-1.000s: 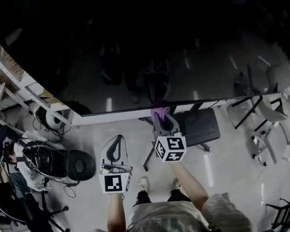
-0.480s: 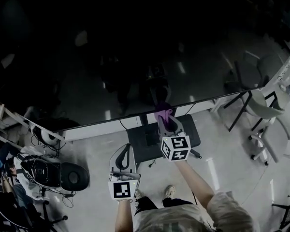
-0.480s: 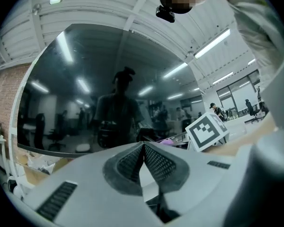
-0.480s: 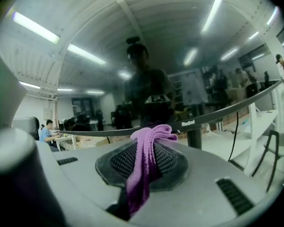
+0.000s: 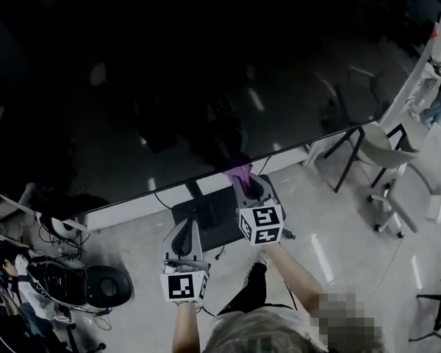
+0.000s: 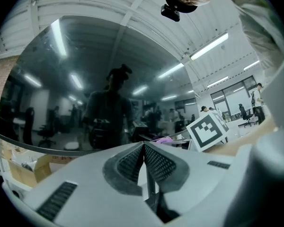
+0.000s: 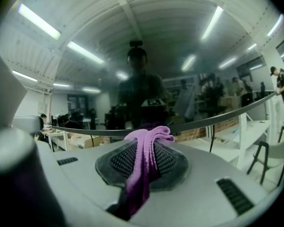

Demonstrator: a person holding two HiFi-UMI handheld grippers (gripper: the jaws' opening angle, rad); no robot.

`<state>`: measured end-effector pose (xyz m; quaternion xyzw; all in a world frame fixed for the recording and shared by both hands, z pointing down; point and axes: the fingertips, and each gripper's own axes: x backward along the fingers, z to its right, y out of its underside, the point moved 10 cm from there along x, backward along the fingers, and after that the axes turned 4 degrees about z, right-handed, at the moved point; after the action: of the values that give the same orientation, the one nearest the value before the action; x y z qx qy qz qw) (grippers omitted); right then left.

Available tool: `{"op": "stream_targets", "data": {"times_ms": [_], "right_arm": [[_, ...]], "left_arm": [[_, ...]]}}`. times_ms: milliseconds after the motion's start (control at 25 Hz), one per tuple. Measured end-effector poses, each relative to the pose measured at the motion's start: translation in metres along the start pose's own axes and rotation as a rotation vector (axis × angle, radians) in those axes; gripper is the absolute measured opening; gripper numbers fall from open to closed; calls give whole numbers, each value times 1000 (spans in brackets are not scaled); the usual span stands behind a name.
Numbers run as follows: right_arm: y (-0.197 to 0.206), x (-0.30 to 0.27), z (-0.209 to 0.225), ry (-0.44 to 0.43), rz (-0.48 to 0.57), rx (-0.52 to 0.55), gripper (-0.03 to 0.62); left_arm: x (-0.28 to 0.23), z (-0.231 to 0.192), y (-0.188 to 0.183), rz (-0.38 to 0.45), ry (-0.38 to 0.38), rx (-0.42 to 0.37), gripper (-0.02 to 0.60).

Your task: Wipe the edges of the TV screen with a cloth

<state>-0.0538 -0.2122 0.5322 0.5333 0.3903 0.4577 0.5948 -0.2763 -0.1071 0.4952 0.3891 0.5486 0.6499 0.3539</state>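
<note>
So over the last second the right gripper (image 5: 240, 178) has slid along the bottom edge (image 5: 162, 197) of the TV screen (image 5: 169, 87). The black stand (image 5: 206, 215) used to sit off to its right and now it's on its left, so the swipe is heading for the right-hand corner. Its fingers (image 7: 168, 162) are pinching the purple cloth (image 5: 239, 169), and the bunched end pokes out the tip, right up against that bottom edge. I'd say this edge is mid-wipe: there's a fair stretch left before the corner, and I can't judge the other edges from here. The left gripper (image 5: 184, 225) has drifted along with it and hangs below the TV, near the stand, fingers (image 6: 156, 162) pressed together on nothing. It's basically just along for the ride.
</note>
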Motion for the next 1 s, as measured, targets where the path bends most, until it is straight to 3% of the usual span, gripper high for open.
{"op": "stream_targets", "data": {"times_ms": [520,680,880,1000], "right_arm": [[-11,13,106,143,14,18,63],[-15,14,141,176,22,-8,63],[-17,11,190,159,-10,8,63],[-21,6,217,159,-29,-12,63]], "left_arm": [[-94,65,33,6,140,98,15],[-133,97,37,8,188,84,15],[-185,143,36,52,264,93,15],[-217,161,26,76,270,101,15]]}}
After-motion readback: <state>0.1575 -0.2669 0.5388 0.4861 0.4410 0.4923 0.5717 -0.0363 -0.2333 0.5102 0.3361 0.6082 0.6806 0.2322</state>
